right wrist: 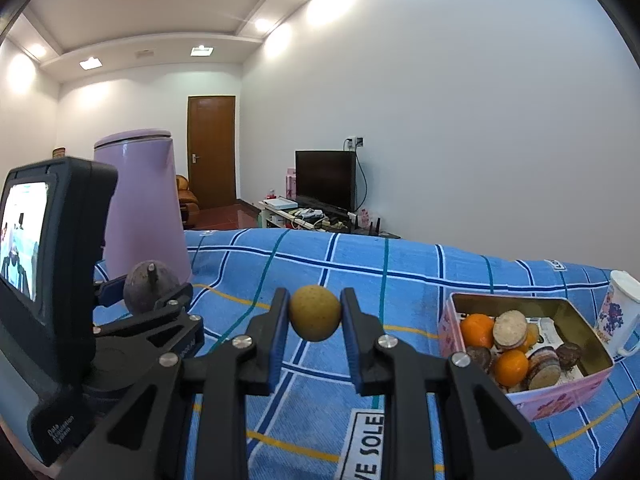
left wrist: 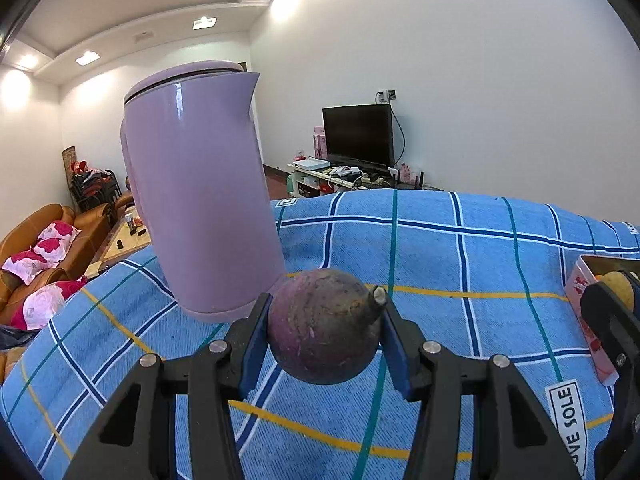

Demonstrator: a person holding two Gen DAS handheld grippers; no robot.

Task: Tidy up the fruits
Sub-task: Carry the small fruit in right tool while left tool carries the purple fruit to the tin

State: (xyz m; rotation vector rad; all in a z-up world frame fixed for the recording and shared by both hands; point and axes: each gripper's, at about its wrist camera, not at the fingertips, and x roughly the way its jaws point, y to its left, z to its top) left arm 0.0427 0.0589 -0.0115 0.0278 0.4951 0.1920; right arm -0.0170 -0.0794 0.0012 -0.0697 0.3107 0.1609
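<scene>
Both tongs were loaded, each carrying fruit above the blue checked cloth (right wrist: pixel 400 276). Right tongs (right wrist: pixel 315 314) pinched a small yellow-brown fruit (right wrist: pixel 315 313) between the blue pads, clear of the cloth. Left tongs (left wrist: pixel 324 326) pinched a dark purple round fruit (left wrist: pixel 325 326), stem stub pointing up toward 1 o'clock against the right pad; in the right view it sat at 9 o'clock of the yellow fruit, about level with it.

The pink tin box (right wrist: pixel 568 398) stood on the cloth at roughly 3 o'clock from the right tongs, near, slightly below. It already held oranges (right wrist: pixel 510 367), round biscuit-like discs and some dark pieces. Its long axis ran from near-left to far-right in the right view, open top up. In the left view only a corner of the box (left wrist: pixel 578 284) showed at the far right edge, at 3 o'clock, with the right tongs in between.

So the right hand looked nearer the box; my guess is it drops first, swinging right, and the left has to cross behind it or wait.

A flowered white mug (right wrist: pixel 618 312) stood just beside the box's far right end, worth minding on the swing. Further back at 10 o'clock stood a lilac kettle (left wrist: pixel 196 192) on the cloth, close behind the purple fruit. Beyond that, a TV (left wrist: pixel 358 134) against the wall.
</scene>
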